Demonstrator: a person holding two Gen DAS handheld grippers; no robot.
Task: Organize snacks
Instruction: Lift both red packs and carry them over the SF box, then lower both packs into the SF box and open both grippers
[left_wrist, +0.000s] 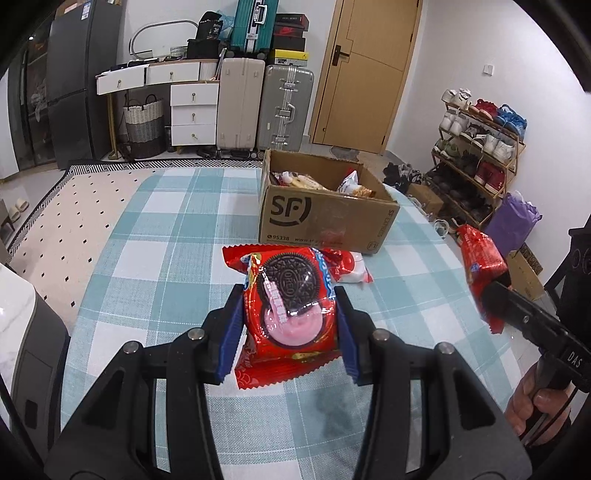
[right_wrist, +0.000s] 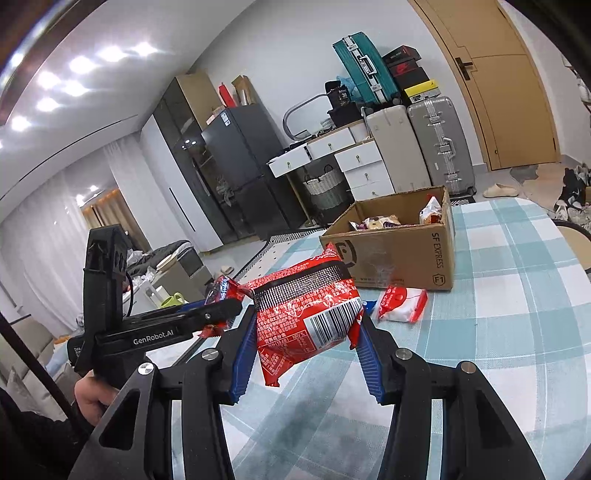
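Observation:
My left gripper (left_wrist: 290, 317) is shut on a red Oreo packet (left_wrist: 291, 295), held above the checked tablecloth (left_wrist: 166, 229). My right gripper (right_wrist: 306, 339) is shut on a second red snack packet (right_wrist: 306, 310), barcode side up; it also shows at the right of the left wrist view (left_wrist: 480, 258). A cardboard SF box (left_wrist: 325, 218) with several snacks inside stands at the far side of the table, also in the right wrist view (right_wrist: 402, 254). A red and white packet (left_wrist: 351, 267) lies on the table in front of the box, seen in the right wrist view (right_wrist: 402, 304) too.
The left gripper (right_wrist: 218, 314) with the hand that holds it shows at the left of the right wrist view. Beyond the table stand suitcases (left_wrist: 284, 107), white drawers (left_wrist: 194, 110), a dark fridge (left_wrist: 79, 77), a door (left_wrist: 365, 70) and a shoe rack (left_wrist: 476, 147).

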